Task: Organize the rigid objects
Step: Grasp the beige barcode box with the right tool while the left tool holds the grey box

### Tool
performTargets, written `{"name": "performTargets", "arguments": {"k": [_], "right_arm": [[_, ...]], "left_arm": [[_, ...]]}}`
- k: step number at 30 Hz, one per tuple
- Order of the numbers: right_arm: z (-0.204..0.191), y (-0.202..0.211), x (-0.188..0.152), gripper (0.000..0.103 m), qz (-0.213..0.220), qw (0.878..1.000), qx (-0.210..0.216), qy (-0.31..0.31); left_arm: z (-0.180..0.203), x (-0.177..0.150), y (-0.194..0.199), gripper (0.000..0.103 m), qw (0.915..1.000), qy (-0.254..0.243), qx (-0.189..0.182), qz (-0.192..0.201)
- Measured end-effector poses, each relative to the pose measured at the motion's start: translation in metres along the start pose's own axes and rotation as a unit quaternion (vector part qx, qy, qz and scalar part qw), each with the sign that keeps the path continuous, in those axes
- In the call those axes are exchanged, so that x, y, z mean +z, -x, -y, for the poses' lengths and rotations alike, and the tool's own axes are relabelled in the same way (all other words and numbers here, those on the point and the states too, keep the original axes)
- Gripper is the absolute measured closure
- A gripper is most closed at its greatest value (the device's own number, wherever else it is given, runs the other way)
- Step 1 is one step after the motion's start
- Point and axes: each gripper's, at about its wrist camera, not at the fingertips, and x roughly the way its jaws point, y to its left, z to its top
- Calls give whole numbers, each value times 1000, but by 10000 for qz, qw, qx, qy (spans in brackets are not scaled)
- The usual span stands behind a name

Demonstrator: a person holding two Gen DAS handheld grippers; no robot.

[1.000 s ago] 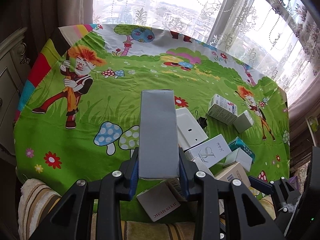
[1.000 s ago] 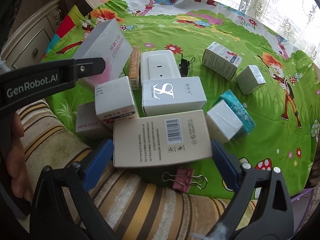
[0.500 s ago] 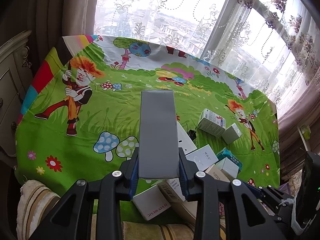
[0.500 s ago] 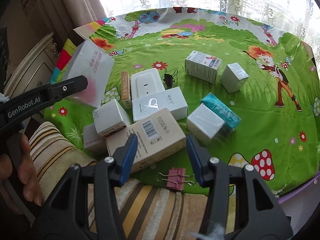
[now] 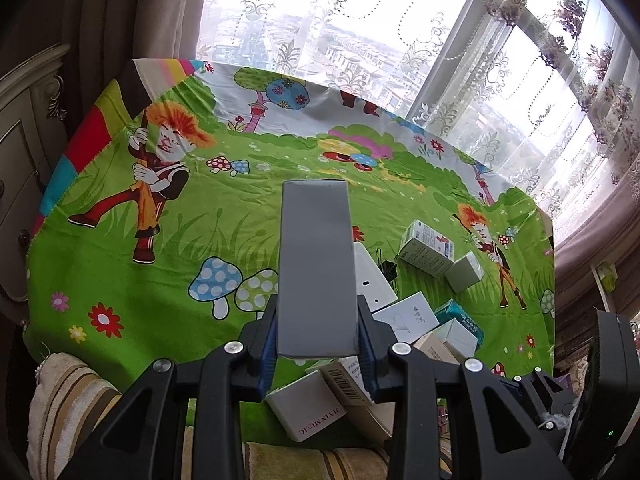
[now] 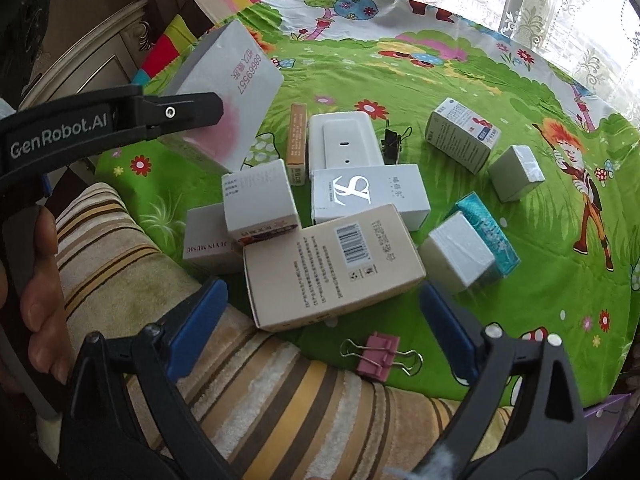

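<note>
Tall grey-white cardboard box (image 5: 318, 272) with red digits printed on one face, pinched between blue pads of left gripper (image 5: 319, 344), raised over green cartoon tablecloth (image 5: 120, 280). Right gripper (image 6: 320, 328) spread wide, jaws just reopened, nothing pressed between; just beyond its tips, beige barcode-printed carton (image 6: 332, 268) lying flat among small white boxes at cloth's near edge. Pink binder clip (image 6: 378, 356) beside striped towel (image 6: 240, 380).
</note>
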Motion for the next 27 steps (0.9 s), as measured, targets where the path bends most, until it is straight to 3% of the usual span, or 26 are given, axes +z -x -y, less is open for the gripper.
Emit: {"name": "performTargets", "arguments": {"k": [6, 27], "right_arm": [[-2, -7, 5, 5, -123, 9992, -109, 359], [-3, -23, 10, 0, -365, 9975, -179, 579]], "left_arm": [[-3, -1, -4, 68, 10000, 69, -21, -56], [0, -2, -8, 68, 9999, -46, -34, -143]]}}
